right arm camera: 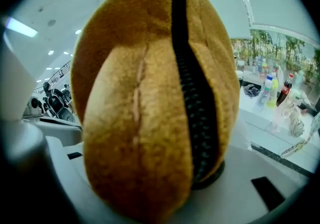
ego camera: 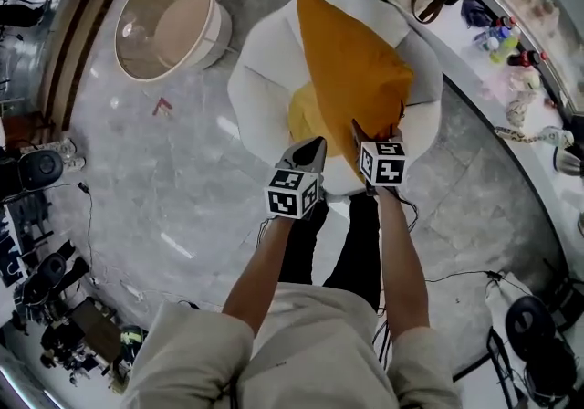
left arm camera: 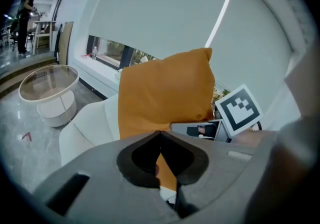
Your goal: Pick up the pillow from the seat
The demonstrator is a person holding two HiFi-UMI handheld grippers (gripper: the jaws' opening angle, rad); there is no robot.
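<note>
Beyond the person's forearms [ego camera: 401, 261], the left gripper [ego camera: 310, 150] and right gripper [ego camera: 367, 139] each have jaws pinching the orange pillow [ego camera: 351, 60], which is upright and seemingly clear of the white armchair [ego camera: 260, 78] seat, so the pick-up looks nearly done.

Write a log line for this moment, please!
left claw: shut on soft orange fabric pillow | right claw: shut on pillow | pillow: held upright over white padded chair
</note>
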